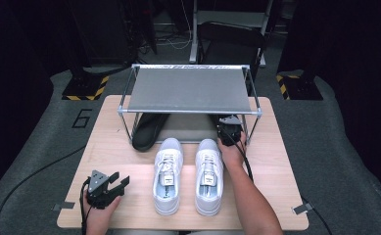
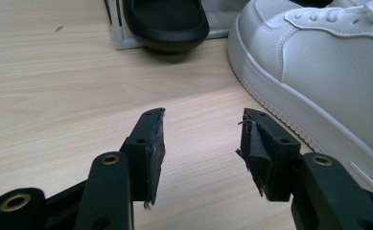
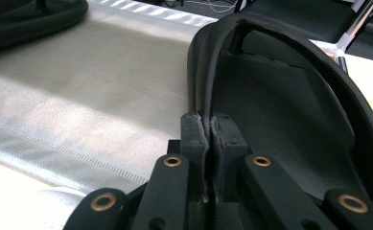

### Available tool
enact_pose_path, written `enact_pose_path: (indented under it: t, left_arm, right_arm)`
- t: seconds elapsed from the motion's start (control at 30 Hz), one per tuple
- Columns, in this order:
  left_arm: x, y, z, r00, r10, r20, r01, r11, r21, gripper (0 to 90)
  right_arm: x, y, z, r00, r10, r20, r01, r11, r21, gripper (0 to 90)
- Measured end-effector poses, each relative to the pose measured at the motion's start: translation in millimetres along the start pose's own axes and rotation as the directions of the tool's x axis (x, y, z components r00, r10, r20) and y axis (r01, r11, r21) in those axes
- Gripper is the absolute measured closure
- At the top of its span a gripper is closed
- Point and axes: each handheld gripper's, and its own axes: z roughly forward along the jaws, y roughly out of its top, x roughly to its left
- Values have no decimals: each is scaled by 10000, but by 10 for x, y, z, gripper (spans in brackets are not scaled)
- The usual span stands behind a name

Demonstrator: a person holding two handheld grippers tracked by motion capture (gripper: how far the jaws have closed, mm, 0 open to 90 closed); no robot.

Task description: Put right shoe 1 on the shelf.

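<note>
Light wood is the table top [image 1: 114, 147], and on it stands a low metal rack [image 1: 190, 88] w/ a grey fabric shelf on top and a grey fabric sheet [image 3: 78, 86] below.

In front of the rack, 2 white sneakers [image 1: 188, 176] stand side by side, toes toward the rack, laces tied. They are close together but not touching.

A black slipper [image 1: 149, 131] lies under the left part of the rack, its front end coming out over the table. In the left gripper view this slipper [image 2: 167, 21] is far ahead, beside a rack leg, and the left sneaker [image 2: 318, 72] is at the right.

The left gripper [image 1: 110, 187] is at the near left corner of the table, well apart from the shoes, approx. a little above the wood. Its jaws are spread wide w/ nothing between them; in its own view [image 2: 201, 143] only bare wood is between the 2 pads.

The right gripper [image 1: 228, 131] is at the front right edge of the rack, just beyond the toe of the right sneaker, the hand [image 1: 232, 152] behind it. In its own view [image 3: 208, 143] the jaws are pressed together on the thin rim of a 2nd black slipper [image 3: 289, 120], which is over the grey sheet of the lower level. If it rests on the sheet or is lifted, I cannot tell.
</note>
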Motion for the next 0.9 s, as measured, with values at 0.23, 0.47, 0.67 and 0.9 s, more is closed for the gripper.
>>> enact_pose_path:
  t: [0.23, 0.47, 0.67, 0.9]
  left_arm:
    - [2, -10, 0, 10000, -26, -3, 26, 10000, 3, 506]
    - [11, -19, 5, 10000, -27, 1, 27, 10000, 94, 506]
    - [0, -28, 17, 10000, -53, 7, 53, 10000, 49, 505]
    - [-7, -32, 31, 9999, 80, 81, -81, 9999, 109, 505]
  right_arm:
    - [3, -19, 33, 10000, -60, 70, 60, 10000, 61, 843]
    - [1, -42, 72, 9998, 39, 214, -38, 10000, -64, 842]
    - [-21, -28, 112, 9996, -149, 249, 149, 9999, -32, 840]
    - [-31, -60, 133, 9989, -162, 436, 154, 9997, 181, 809]
